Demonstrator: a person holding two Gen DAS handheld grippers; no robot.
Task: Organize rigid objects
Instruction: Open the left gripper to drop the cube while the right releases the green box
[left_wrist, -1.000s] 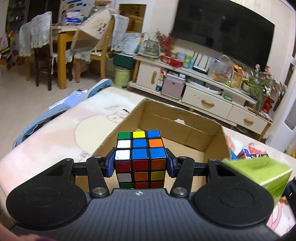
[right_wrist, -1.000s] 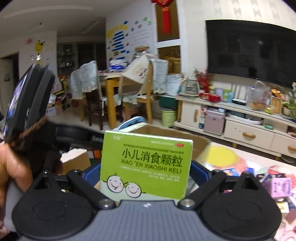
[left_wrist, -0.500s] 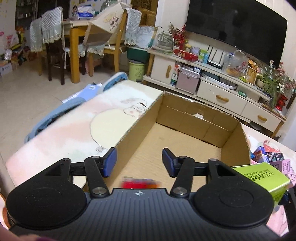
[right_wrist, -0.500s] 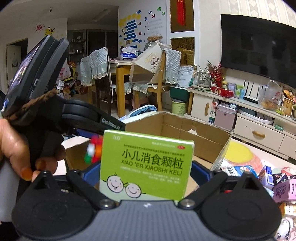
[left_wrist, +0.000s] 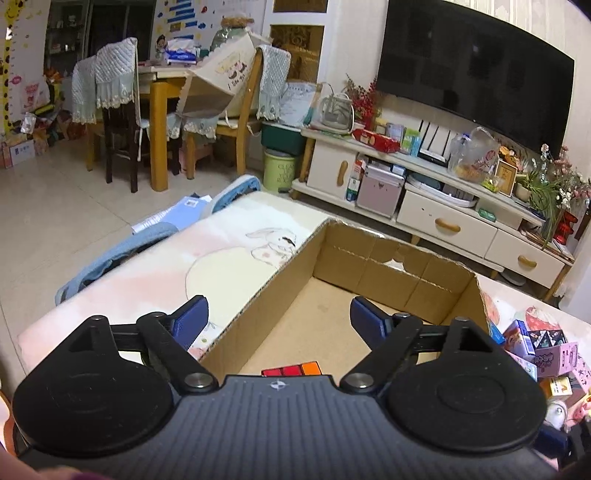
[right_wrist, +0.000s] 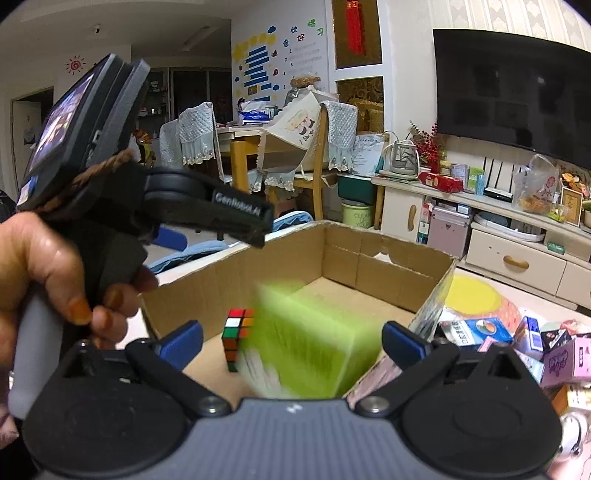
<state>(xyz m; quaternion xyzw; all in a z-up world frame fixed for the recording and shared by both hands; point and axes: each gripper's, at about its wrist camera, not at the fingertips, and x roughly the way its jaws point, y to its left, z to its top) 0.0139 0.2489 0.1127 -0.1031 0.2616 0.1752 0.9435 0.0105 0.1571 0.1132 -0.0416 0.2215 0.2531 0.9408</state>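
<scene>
An open cardboard box stands on the table. A Rubik's cube lies inside it at the near left; only its top edge shows in the left wrist view. My left gripper is open and empty above the box's near left part. My right gripper is open; a green medicine box is blurred between and below its fingers, falling into the cardboard box beside the cube. The left gripper's body, held by a hand, shows in the right wrist view.
A pile of small boxes lies on the table right of the cardboard box. The table has a pink cartoon-print cover. Beyond are a TV cabinet, dining chairs and floor.
My left gripper opened and dropped the Rubik's cube into the cardboard box. My right gripper then opened and let go of the green medicine box, which is falling.
</scene>
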